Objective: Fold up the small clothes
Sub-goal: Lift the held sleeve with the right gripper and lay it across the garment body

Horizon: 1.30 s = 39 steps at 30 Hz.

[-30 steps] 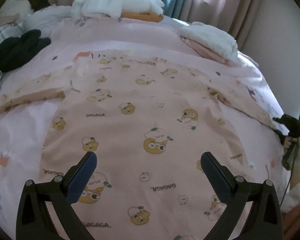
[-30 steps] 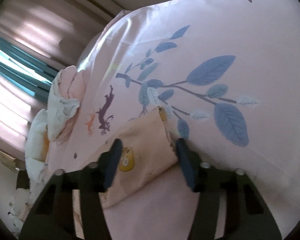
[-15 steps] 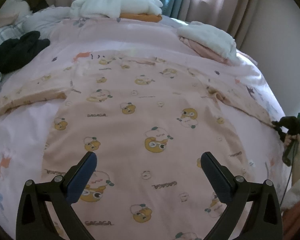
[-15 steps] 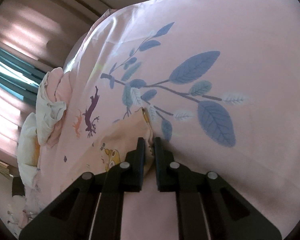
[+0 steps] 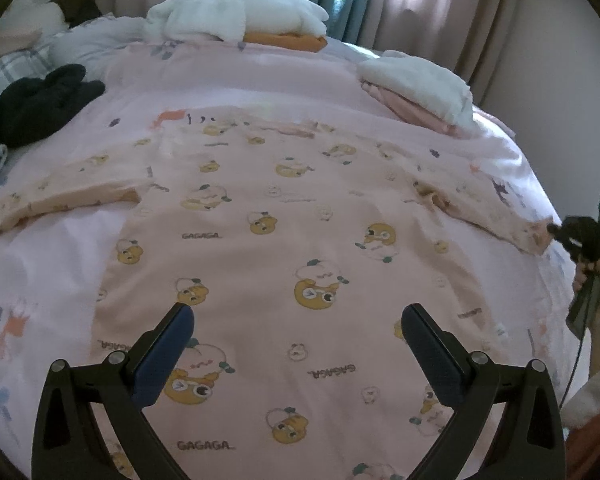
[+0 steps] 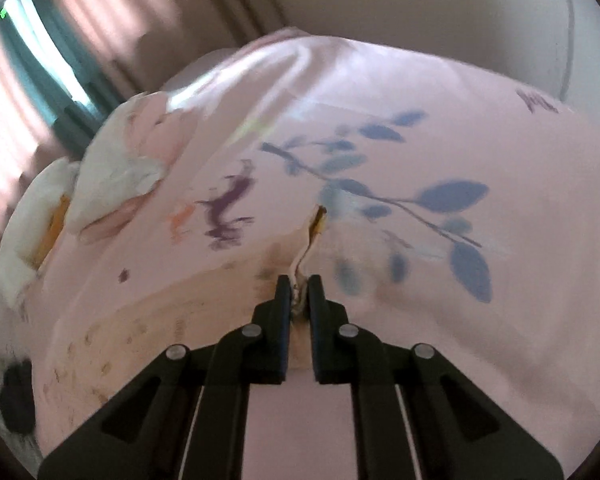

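Observation:
A peach long-sleeved shirt (image 5: 284, 248) with a cartoon print lies spread flat on the pink bedsheet (image 5: 48, 264), sleeves out to both sides. My left gripper (image 5: 298, 320) is open and empty, hovering over the shirt's lower part. My right gripper (image 6: 299, 286) is shut on the cuff of the right sleeve (image 6: 314, 236), lifting it off the sheet. It also shows in the left wrist view (image 5: 556, 230) at the sleeve's end (image 5: 534, 236), far right.
Folded white and orange clothes (image 5: 240, 24) lie at the bed's far edge. A white and pink pile (image 5: 416, 84) sits at the back right. A black garment (image 5: 36, 104) lies at the left. Curtains and a wall stand behind.
My right gripper shut on the sleeve cuff and has lifted it, tilting up. The left gripper stayed open and drifted back a little over the shirt.

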Tool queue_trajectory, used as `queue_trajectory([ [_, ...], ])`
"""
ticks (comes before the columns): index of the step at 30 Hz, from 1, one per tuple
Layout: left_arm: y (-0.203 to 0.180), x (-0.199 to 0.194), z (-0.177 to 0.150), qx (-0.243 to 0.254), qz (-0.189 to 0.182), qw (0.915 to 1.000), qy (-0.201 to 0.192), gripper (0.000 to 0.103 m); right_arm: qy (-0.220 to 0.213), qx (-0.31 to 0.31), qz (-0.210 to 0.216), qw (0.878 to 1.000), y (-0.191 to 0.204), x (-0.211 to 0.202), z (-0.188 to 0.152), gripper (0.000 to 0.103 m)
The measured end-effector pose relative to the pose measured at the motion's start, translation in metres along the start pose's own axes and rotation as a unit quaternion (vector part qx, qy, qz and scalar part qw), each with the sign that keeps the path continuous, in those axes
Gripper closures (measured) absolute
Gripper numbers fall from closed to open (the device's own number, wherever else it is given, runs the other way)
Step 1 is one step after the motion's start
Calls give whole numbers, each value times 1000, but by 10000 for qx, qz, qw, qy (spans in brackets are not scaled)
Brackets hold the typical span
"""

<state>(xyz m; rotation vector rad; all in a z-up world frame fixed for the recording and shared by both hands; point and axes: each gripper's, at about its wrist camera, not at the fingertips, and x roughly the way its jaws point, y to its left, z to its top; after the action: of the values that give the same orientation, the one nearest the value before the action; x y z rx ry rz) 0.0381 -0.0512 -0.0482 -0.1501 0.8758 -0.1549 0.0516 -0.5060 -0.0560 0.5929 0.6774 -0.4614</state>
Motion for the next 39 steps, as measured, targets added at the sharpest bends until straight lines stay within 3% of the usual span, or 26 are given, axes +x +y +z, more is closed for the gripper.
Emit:
queue_trajectory([
  [9,6,-6,2,-45,-15,10000,-84,0,-161,-1127,-160,9934,68,-8,-18,94],
  [13,9,-9,3,-81,12,9999,-122,0,-152,-1266,-34,9918,84,-10,-25,94],
  [16,11,-10,4,-114,11,9999,-116,0,-262,-1564,-211,9871,100,-14,-31,94],
  [23,20,-15,6,-202,27,9996,-176,0,-242,-1549,-61,9876,118,-18,-36,94],
  [26,26,-17,8,-240,74,9995,-210,0,-138,-1429,194,9894,124,-17,-40,94],
  [31,36,-23,11,-308,238,9986,-349,0,-107,-1622,166,9866,148,-14,-50,94],
  [39,46,-28,14,-423,136,9984,-357,0,-88,-1760,394,9836,183,-19,-60,94],
])
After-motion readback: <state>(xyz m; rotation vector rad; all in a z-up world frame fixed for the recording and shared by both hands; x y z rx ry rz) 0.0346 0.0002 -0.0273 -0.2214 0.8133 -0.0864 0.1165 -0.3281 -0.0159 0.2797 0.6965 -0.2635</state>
